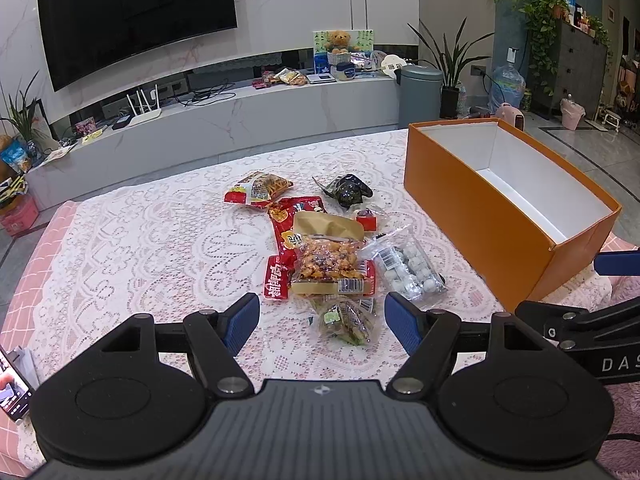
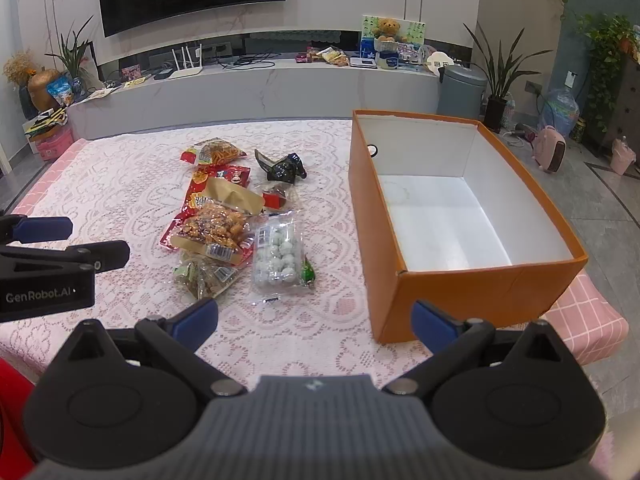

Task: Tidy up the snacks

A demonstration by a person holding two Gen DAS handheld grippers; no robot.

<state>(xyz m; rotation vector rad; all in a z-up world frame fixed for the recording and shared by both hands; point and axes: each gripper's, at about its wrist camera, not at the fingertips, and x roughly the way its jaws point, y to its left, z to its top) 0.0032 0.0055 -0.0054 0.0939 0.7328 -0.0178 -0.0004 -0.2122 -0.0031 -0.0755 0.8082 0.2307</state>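
Several snack packets lie in a heap on the lace-covered table (image 1: 160,240): a kraft bag of orange nuts (image 1: 330,260), a clear bag of white balls (image 1: 408,268), a small greenish packet (image 1: 346,320), red packets (image 1: 276,280), a red bag of strips (image 1: 258,190) and a dark packet (image 1: 348,190). An empty orange box (image 2: 460,292) with a white inside stands to the right. My left gripper (image 1: 322,322) is open, just short of the greenish packet. My right gripper (image 2: 314,322) is open above bare lace, between the heap (image 2: 224,232) and the box.
The table's near edge lies below both grippers. A phone (image 1: 12,388) sits at the left edge. Beyond the table stand a TV bench (image 1: 240,120), a grey bin (image 1: 420,96), potted plants and a water jug (image 1: 508,84).
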